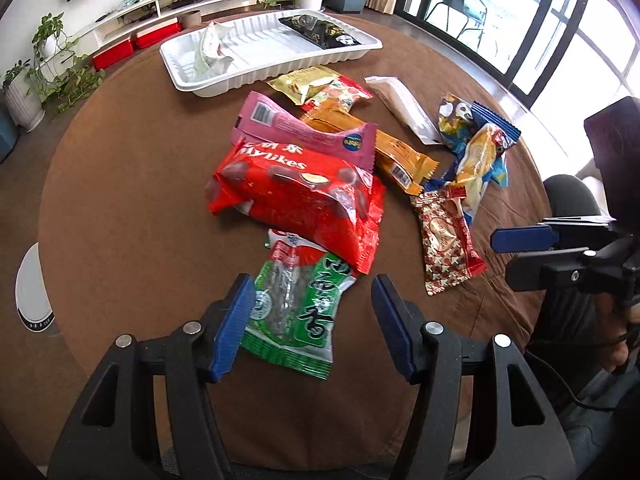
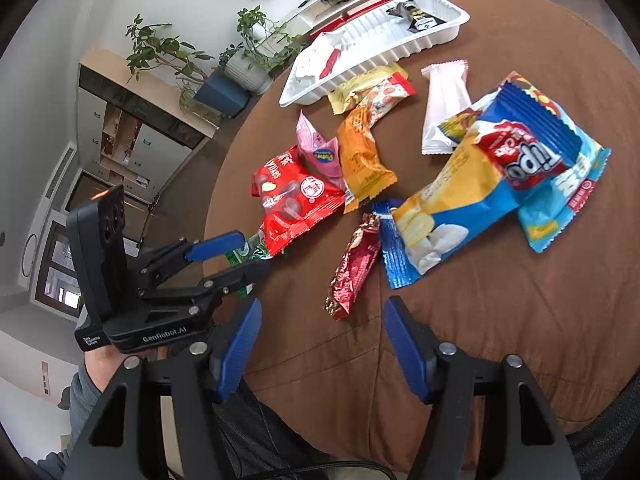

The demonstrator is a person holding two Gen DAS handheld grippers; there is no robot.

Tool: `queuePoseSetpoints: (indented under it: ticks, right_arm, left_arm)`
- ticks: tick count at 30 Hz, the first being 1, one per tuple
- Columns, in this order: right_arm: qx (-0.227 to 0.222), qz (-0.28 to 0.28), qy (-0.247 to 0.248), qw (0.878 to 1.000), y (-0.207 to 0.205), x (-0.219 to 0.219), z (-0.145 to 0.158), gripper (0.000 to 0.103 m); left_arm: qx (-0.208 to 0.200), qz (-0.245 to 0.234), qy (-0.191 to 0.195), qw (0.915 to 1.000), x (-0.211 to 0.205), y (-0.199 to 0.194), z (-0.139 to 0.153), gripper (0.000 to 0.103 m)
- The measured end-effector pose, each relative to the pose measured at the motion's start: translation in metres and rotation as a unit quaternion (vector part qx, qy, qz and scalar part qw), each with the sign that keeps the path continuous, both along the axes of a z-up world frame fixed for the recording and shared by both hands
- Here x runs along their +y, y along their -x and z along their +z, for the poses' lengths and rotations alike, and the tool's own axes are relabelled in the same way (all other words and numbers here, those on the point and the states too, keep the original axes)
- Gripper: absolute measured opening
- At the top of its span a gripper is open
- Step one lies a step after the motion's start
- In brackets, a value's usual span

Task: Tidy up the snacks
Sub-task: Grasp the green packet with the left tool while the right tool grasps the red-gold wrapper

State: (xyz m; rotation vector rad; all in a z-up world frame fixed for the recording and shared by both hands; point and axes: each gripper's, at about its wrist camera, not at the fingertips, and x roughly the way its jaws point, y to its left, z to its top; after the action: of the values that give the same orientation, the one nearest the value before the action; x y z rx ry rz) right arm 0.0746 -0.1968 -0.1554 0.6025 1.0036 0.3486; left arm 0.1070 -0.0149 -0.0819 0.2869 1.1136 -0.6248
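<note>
Green packet (image 1: pixel 296 312) between left hand-held gripper (image 1: pixel 312 320) pads — seemingly ungripped.

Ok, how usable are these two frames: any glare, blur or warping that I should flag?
Left wrist view: strong fisheye bend, windows at top right blown out white, shiny glare on the red snack bag, table centre sharp. Right wrist view: same curved warp with dark corners, even daylight, blue and yellow bag close and slightly soft, white tray small but readable.
</note>
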Motion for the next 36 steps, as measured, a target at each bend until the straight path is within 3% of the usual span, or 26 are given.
queuePoseSetpoints:
  ticks: [7,8,10,12,19,25,28,33,36]
  right_arm:
    - [0.011,0.004,-0.009,1.0,-0.005,0.009,-0.007,0.064]
    - [0.013,0.004,-0.011,1.0,-0.007,0.01,-0.007,0.063]
    - [0.016,0.007,-0.014,1.0,-0.009,0.012,-0.008,0.061]
    - [0.019,0.01,-0.015,1.0,-0.01,0.013,-0.009,0.059]
    - [0.037,-0.006,-0.021,0.999,-0.015,0.009,-0.015,0.057]
    - [0.054,-0.014,-0.02,0.998,-0.02,0.01,-0.019,0.055]
    - [0.055,-0.014,-0.016,0.998,-0.021,0.01,-0.02,0.05]
    - [0.062,-0.016,-0.015,0.998,-0.025,0.006,-0.024,0.023]
    - [0.064,-0.02,-0.022,0.998,-0.025,0.002,-0.026,0.019]
  left_arm:
    - [0.013,-0.019,-0.021,0.9995,-0.005,-0.003,-0.013,0.058]
    - [0.015,-0.018,-0.02,0.9995,-0.004,-0.004,-0.014,0.055]
    - [0.015,-0.01,-0.015,0.9997,-0.001,-0.007,-0.015,0.035]
    - [0.014,-0.005,-0.009,0.9999,0.002,-0.008,-0.015,0.03]
    - [0.007,-0.001,0.004,1.0,0.005,-0.007,-0.013,0.021]
    - [0.006,0.004,0.012,0.9999,0.01,-0.001,-0.011,0.02]
    - [0.007,0.005,0.017,0.9998,0.011,0.003,-0.01,0.02]
    - [0.01,0.007,0.028,0.9995,0.012,0.009,-0.009,0.02]
    - [0.013,0.011,0.035,0.9992,0.013,0.012,-0.01,0.02]
